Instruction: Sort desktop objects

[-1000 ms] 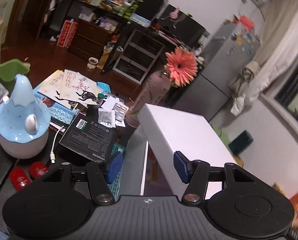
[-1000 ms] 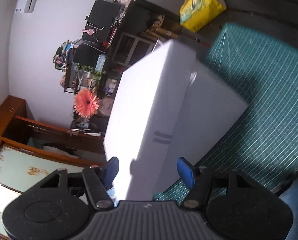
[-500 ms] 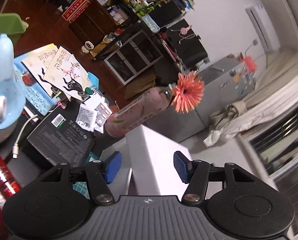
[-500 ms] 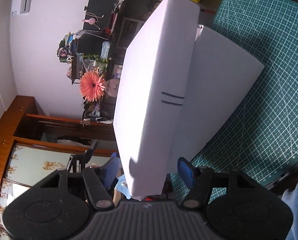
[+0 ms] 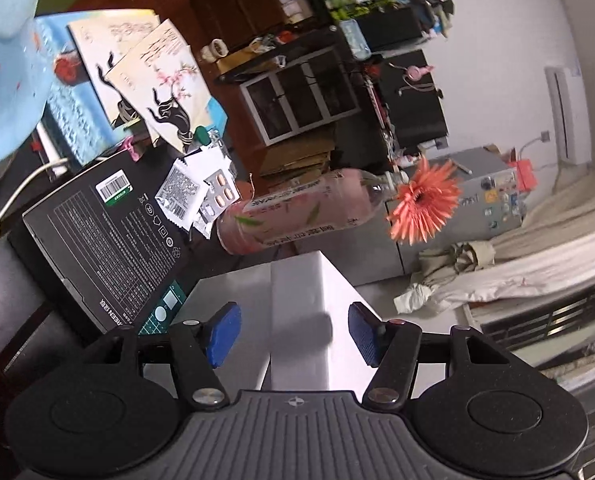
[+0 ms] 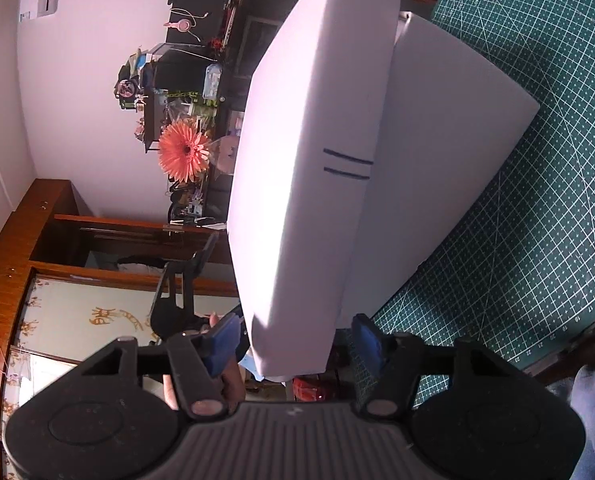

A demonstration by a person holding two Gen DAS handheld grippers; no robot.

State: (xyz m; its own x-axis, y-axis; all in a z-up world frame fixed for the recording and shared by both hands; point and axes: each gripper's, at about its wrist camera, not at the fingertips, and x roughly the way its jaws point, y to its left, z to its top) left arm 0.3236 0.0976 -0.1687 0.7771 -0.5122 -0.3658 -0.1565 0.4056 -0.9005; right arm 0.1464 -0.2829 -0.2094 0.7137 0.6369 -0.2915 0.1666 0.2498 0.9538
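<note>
Dim, cool left view with fisheye-bent edges; right view bright, sunlight glaring on the white box (image 6: 309, 152).

Left gripper (image 5: 293, 334) has tilted and swung over the last second: the flat white rectangular box lid (image 5: 301, 312), earlier off by its right finger, now sits edge-on between the open blue pads (image 5: 222, 334), neither visibly touching. Blue ceramic humidifier (image 5: 5, 80) slid to the left frame edge. In the right wrist view, the lid (image 6: 309, 160) went from leaning low over the white box base (image 6: 449, 160) to standing steeper; more green gridded cutting mat (image 6: 537, 240) shows.
</note>
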